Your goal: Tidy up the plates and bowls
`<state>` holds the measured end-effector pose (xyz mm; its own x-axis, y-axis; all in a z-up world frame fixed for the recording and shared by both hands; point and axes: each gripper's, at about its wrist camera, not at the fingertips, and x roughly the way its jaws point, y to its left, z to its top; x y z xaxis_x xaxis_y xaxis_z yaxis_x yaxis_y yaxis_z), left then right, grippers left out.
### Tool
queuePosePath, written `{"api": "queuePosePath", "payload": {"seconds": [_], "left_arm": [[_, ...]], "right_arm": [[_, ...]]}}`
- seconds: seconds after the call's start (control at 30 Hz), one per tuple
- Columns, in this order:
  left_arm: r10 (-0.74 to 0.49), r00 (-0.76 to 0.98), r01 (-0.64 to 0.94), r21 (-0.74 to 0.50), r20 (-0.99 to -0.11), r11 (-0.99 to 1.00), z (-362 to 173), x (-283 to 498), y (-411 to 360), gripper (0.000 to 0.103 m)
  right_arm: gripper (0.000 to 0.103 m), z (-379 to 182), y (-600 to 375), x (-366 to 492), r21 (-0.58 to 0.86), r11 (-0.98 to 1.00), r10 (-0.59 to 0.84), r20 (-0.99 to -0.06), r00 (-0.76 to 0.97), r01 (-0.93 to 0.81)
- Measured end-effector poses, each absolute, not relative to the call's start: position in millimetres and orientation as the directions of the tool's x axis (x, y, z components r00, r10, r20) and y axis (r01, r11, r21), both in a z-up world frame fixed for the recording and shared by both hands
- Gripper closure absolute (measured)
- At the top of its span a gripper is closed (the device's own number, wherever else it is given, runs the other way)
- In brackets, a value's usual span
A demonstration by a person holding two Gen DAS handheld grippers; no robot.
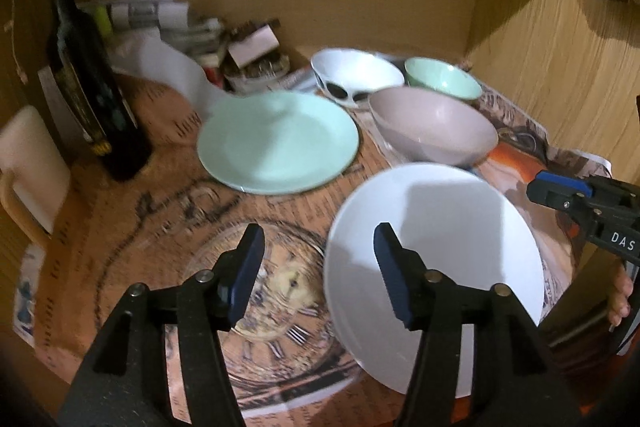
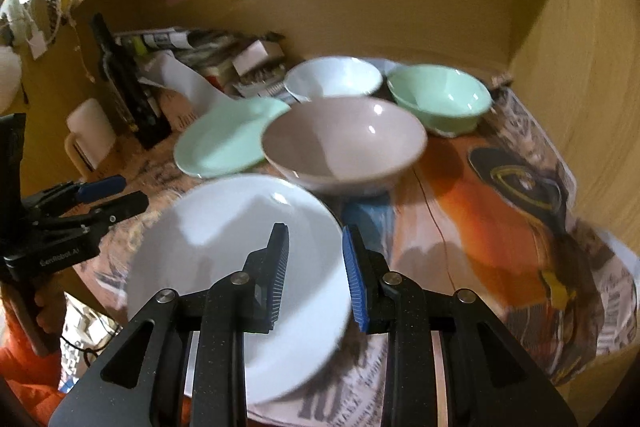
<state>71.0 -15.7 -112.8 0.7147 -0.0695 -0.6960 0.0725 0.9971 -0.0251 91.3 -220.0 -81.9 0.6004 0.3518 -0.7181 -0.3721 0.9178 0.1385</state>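
Plates look glazed, stiff, slippery and breakable: white plate lies nearest, green plate behind it, so pinch at the rim. Left gripper and right gripper both gape, holding nothing

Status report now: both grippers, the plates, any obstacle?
Left gripper open, empty. Right gripper open astride white plate rim. Pink bowl just behind it.

Two plates, three bowls, one dark bottle, perhaps one mug.
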Motion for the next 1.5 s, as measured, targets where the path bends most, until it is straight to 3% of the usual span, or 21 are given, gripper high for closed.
{"api": "queuePosePath", "payload": {"seconds": [0.3, 0.43, 0.67, 1.13, 1.5], "left_arm": [[-0.067, 0.754, 0.069, -0.024, -0.654, 0.997, -88.7, 83.8, 4.6, 0.045], [-0.067, 0.756, 0.065, -0.026, -0.651, 0.998, -81.6, 93.7, 14.3, 0.044], [-0.058, 0.748, 0.043, -0.039, -0.661, 0.998, -73.2, 117.7, 35.3, 0.044], [-0.051, 0.657, -0.063, -0.122, -0.752, 0.991, -104.6, 181.0, 87.0, 0.044], [-0.032, 0.618, -0.073, -0.097, -0.786, 0.993, -133.7, 205.6, 98.7, 0.045]], "right_arm": [[0.068, -52.4, -188.1, 113.4, 0.127, 0.888, 0.411, -0.649, 0.641, -0.442], [0.056, -43.8, -175.4, 126.4, 0.125, 0.879, 0.43, -0.626, 0.65, -0.461], [0.056, -33.5, -153.8, 158.9, 0.113, 0.868, 0.441, -0.623, 0.646, -0.484], [0.055, -71.5, -120.2, 243.7, 0.069, 0.857, 0.372, -0.769, 0.519, -0.511], [0.056, -111.3, -87.3, 289.4, 0.084, 0.814, 0.316, -0.895, 0.316, -0.575]]}}
